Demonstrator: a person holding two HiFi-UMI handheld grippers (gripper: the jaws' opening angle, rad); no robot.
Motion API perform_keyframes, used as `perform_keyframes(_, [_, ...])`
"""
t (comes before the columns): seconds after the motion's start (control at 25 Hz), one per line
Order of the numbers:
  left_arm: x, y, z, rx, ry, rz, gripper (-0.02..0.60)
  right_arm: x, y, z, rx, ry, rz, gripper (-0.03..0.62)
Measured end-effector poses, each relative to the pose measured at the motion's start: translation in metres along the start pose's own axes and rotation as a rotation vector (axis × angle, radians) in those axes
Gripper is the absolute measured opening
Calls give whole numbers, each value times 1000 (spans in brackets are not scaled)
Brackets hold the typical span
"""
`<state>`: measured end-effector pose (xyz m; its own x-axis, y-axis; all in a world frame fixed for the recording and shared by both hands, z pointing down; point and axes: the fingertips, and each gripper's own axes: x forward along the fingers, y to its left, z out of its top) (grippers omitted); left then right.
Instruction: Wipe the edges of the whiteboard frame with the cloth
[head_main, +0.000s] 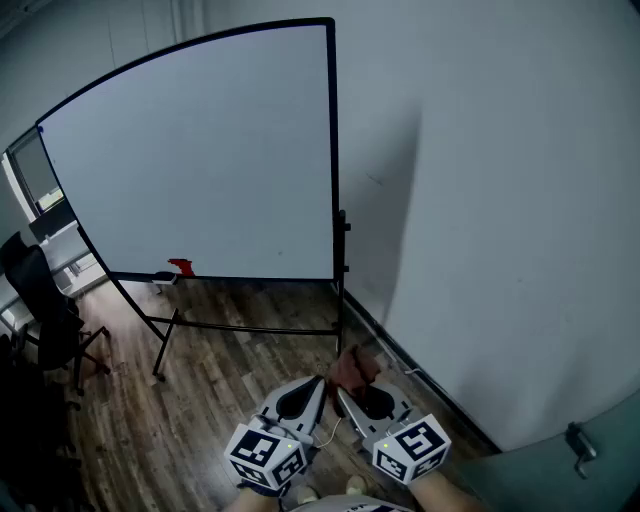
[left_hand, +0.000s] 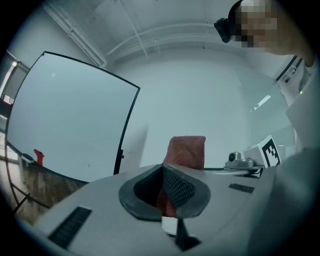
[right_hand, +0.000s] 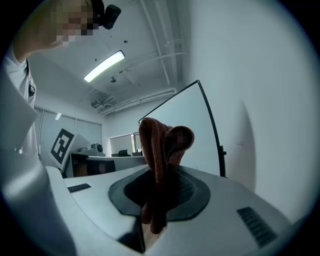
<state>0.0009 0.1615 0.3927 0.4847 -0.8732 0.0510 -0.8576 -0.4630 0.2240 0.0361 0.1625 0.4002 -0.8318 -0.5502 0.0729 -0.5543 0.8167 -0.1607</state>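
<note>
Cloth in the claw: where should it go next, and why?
Probably carry the cloth forward and up to the whiteboard frame, starting at its right edge. The right claw is shut on the cloth, but it is held low, well short of the frame, touching no edge yet.

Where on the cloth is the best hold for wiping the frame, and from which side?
Grip the cloth by its bunched end, coming from opposite the fold. The right gripper is shut there and the left gripper pinches it too, so the folded loop stands free past the tips as a pad for the whiteboard frame.
</note>
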Motion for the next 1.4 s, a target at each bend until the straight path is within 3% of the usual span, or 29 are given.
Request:
perform_keyframes(0.48, [4,-12,-5,11,7,8,8,-14,-6,4,21,-24,24,64])
perform_keyframes(1.04, [16,3,12,37,-33,113,8,-41,-53,23,22,-84,-7,64])
perform_keyframes(1.4, [36,-8,10,44,-16,107,8,-38,-67,25,38,-87,13,64])
